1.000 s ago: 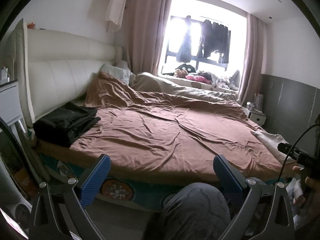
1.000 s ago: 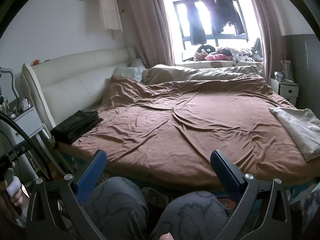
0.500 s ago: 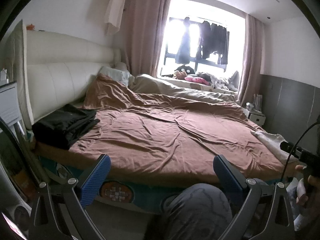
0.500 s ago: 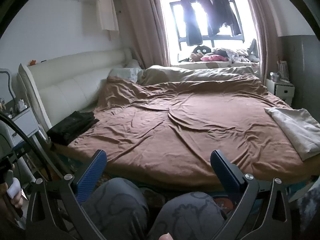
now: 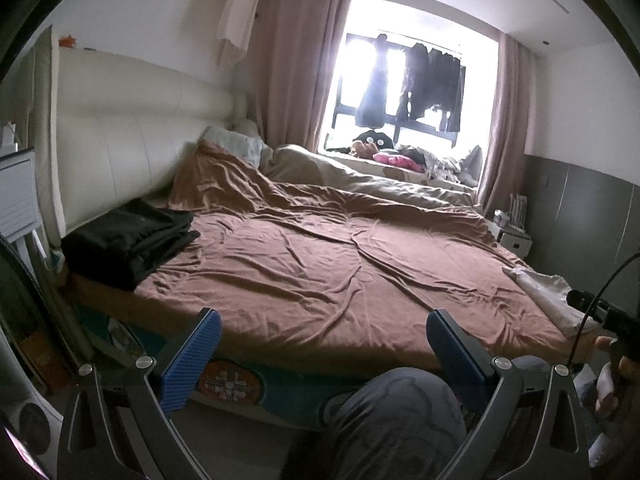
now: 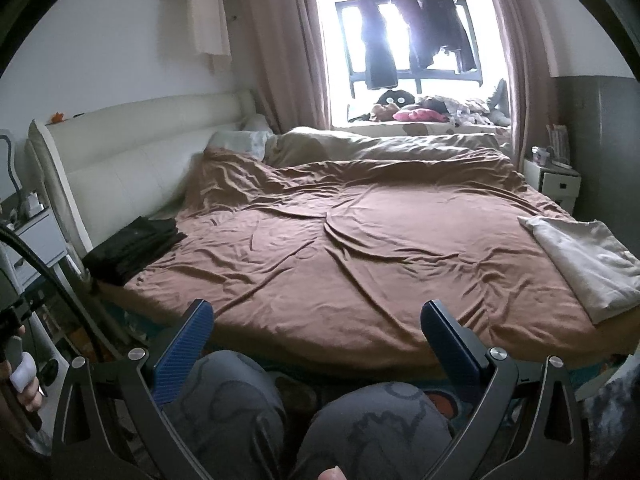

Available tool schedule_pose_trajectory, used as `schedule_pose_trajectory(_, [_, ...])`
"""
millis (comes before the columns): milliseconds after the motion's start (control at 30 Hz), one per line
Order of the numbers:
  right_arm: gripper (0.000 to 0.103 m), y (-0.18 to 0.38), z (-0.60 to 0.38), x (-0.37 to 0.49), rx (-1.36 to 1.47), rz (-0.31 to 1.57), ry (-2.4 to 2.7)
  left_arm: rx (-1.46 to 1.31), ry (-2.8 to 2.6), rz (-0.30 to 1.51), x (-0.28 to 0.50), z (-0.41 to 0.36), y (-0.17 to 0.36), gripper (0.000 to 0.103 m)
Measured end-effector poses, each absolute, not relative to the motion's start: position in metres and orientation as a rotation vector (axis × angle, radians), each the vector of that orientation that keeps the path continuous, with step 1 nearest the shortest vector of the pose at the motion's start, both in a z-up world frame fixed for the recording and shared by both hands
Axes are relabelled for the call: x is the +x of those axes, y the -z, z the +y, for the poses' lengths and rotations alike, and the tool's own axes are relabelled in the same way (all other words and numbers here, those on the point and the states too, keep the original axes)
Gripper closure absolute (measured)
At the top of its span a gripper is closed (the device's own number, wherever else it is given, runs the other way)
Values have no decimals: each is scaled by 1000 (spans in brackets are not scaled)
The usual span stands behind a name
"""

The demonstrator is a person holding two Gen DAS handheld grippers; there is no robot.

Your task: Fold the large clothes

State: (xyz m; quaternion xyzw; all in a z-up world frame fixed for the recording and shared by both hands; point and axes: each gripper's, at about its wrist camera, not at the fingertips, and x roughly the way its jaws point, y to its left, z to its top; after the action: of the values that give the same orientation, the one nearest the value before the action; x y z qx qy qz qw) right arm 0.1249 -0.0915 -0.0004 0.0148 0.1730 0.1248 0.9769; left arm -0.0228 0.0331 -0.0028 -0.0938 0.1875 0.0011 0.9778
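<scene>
While both jaws gape, knees (image 6: 304, 420) block the bed (image 6: 360, 248) — clothes (image 5: 128, 240) aside.

Daylight pours through the window (image 6: 408, 40) ahead of me — blown out to white, leaving the hanging clothes (image 5: 430, 80) as dark shapes. The bed (image 6: 360, 248) is softly lit, the floor by my knees dim. Both views bend hard at the edges — black corners, slight softness throughout.
</scene>
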Motion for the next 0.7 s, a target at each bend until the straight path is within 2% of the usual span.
schedule_pose_trajectory(700, [0,2,-95,128,24,348,-228,-195,-7,355,-26,36,2,0])
